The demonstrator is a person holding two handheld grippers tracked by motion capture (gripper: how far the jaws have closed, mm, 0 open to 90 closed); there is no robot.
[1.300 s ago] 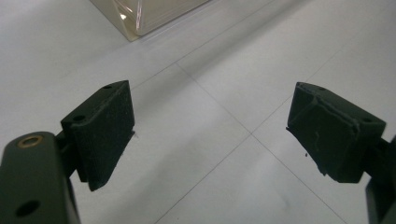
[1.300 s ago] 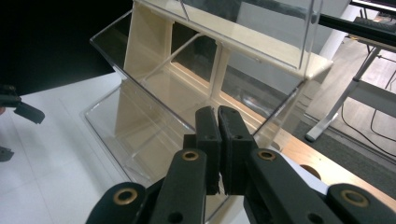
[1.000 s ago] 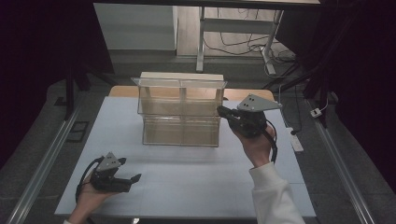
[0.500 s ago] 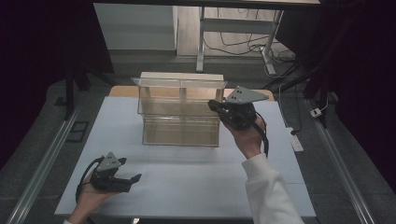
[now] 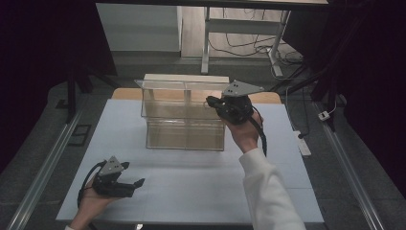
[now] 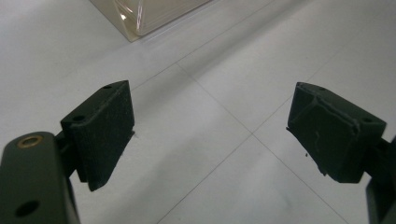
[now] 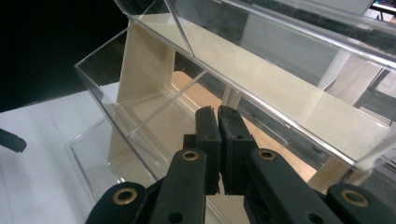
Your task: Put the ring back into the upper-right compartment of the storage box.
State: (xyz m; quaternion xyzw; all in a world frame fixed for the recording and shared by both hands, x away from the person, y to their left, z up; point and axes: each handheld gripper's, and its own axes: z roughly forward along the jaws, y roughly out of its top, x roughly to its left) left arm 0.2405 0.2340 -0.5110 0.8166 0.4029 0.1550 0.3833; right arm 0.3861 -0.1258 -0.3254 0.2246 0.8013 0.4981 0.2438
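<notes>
White table (image 5: 191, 191): left tongs (image 5: 136, 184) released, right tongs (image 5: 213, 103) clenched empty at clear organizer (image 5: 184, 120).

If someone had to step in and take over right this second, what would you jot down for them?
Left tongs: open, holding nothing, resting low on the white table near its front left corner.
Right tongs: shut, nothing visible between them, raised at the right end of the clear two-tier display case, pointing into it.
The case stands at the back middle of the table; both tiers look bare, with a divider in each.
Done: nothing has been placed or taken out that I can see.
Left: whatever the right tongs are meant to do at the case; no loose item lies on the table to pick up.
</notes>
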